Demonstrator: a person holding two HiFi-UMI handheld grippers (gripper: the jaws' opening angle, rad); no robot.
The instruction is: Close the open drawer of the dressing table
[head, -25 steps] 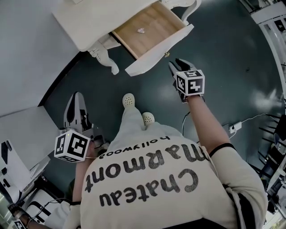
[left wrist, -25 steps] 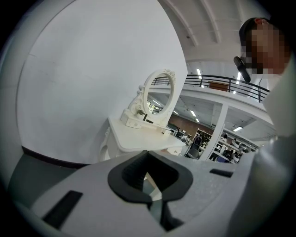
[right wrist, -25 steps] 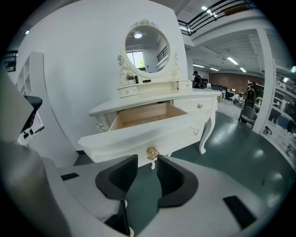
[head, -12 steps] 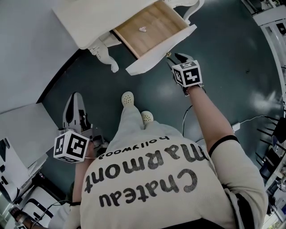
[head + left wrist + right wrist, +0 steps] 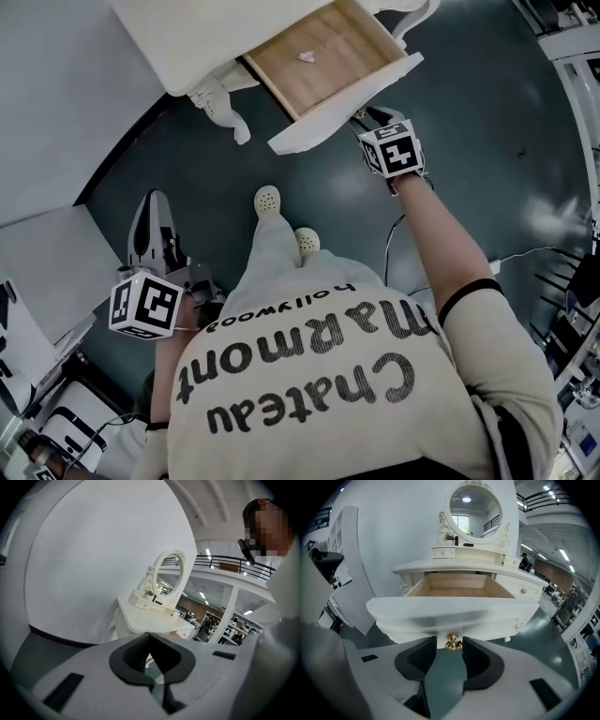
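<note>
Head view looks down on the white dressing table [image 5: 187, 37] at the top edge. Its drawer [image 5: 347, 101] is pulled well out toward the person, and one small pale scrap [image 5: 307, 56] lies on the wooden bottom. The left gripper [image 5: 153, 202] hangs low at the person's side, well apart from the table, jaws closed and empty. The right gripper [image 5: 370, 114] is at the middle of the drawer front. Its jaws have just been opening and stand wide, with the gold knob [image 5: 453, 642] between the pads and touching neither. Dark floor [image 5: 469, 141] lies open to the right of the drawer, and the person's shoes [image 5: 269, 202] stand near its front.
</note>
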